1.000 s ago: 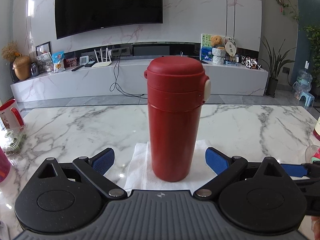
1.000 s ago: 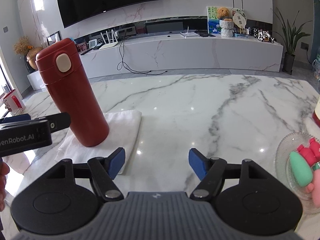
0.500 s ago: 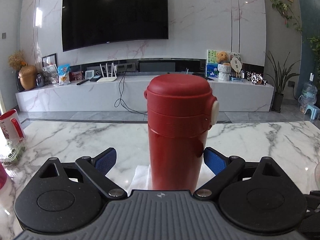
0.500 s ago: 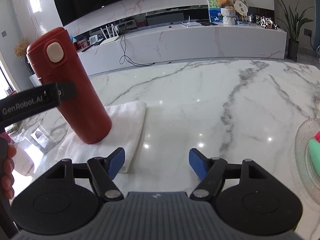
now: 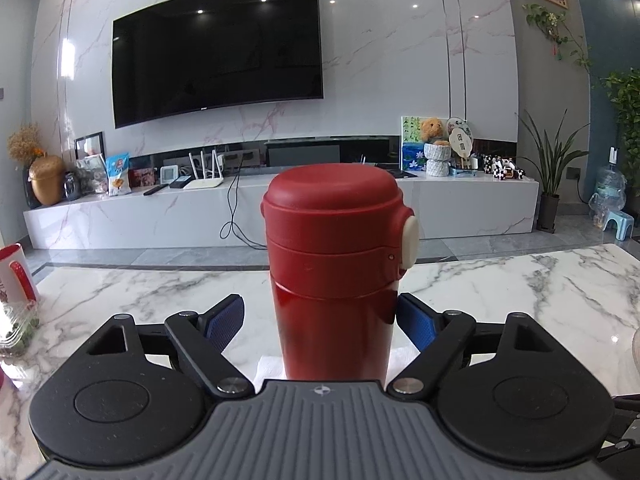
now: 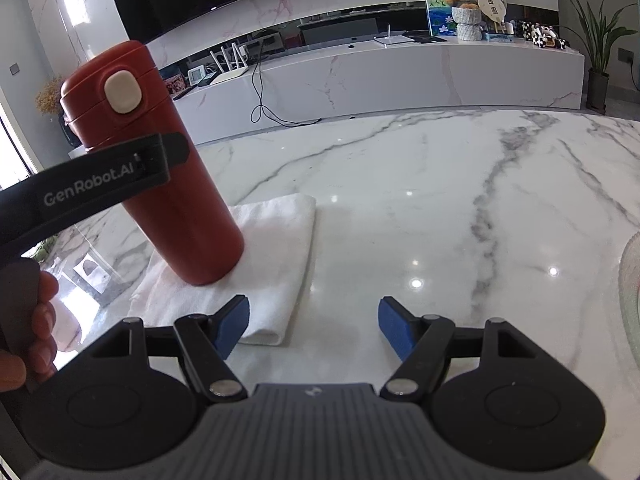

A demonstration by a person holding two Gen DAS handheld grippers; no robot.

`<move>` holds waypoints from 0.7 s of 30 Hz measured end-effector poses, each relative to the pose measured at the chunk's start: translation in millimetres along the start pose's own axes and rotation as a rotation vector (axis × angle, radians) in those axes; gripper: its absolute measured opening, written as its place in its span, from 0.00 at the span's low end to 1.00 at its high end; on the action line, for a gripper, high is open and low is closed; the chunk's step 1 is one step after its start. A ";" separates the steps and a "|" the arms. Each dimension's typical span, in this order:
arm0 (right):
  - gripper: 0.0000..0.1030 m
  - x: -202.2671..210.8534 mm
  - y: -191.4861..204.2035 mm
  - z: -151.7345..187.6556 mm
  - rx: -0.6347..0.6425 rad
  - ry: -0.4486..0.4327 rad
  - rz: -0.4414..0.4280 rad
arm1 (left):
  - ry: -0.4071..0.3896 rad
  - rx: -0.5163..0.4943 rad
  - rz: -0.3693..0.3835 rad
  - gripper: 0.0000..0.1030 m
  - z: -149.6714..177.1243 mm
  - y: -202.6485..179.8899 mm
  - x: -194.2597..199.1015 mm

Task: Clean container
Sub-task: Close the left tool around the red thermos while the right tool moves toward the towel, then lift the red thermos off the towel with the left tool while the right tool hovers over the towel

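Observation:
A red flask (image 5: 336, 280) with a closed lid and a cream button stands upright on a folded white cloth (image 6: 272, 264) on the marble table. My left gripper (image 5: 320, 320) is open with the flask between its blue pads; the right pad (image 5: 416, 322) is at the flask's side and the left pad stands a little apart. In the right wrist view the flask (image 6: 160, 168) is at the left, with the left gripper's finger (image 6: 120, 176) across it. My right gripper (image 6: 314, 324) is open and empty, low over the table beside the cloth.
A red and white mug (image 5: 16, 276) and a clear box of greens (image 5: 16, 328) sit at the table's left edge. A glass dish (image 6: 630, 300) is at the right edge. A TV wall and a low cabinet stand beyond the table.
My left gripper has risen and moved in, so the flask now sits between its pads near the lid. My right gripper has shifted left, and the dish has slid almost out of view.

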State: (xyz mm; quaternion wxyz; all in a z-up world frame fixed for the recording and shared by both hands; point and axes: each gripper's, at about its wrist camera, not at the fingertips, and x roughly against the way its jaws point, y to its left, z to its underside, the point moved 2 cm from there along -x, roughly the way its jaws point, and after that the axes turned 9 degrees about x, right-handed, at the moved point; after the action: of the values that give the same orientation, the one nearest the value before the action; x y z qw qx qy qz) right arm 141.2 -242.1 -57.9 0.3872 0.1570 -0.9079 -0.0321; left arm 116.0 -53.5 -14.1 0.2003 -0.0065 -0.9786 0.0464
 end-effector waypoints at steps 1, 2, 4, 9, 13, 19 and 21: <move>0.72 -0.3 0.5 0.0 0.001 0.000 0.000 | -0.002 -0.004 0.003 0.78 -0.1 -0.9 -1.0; 0.72 -0.6 0.2 -0.1 0.000 0.000 0.001 | -0.003 -0.009 0.005 0.75 -0.3 -2.4 -2.5; 0.72 -0.6 -0.2 0.1 -0.002 0.000 0.004 | 0.000 -0.015 0.012 0.69 -0.8 -4.5 -4.3; 0.73 -2.2 -1.4 0.7 -0.007 0.006 0.007 | 0.000 -0.017 0.029 0.62 -0.1 -6.6 -4.2; 0.73 -3.1 -1.0 0.5 -0.009 0.007 0.000 | -0.002 -0.009 0.037 0.61 -0.9 -5.0 -3.0; 0.73 -2.5 -1.3 -0.9 -0.013 0.003 0.001 | -0.007 -0.006 0.048 0.61 -3.3 -2.9 1.5; 0.73 -2.0 -1.2 -1.6 -0.014 0.000 0.002 | -0.009 -0.005 0.051 0.61 -4.2 -2.1 2.9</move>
State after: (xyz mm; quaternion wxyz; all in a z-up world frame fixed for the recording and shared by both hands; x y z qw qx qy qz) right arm 143.9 -242.5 -58.3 0.3885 0.1536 -0.9078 -0.0381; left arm 114.9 -55.1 -9.0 0.1947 -0.0319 -0.9791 0.0491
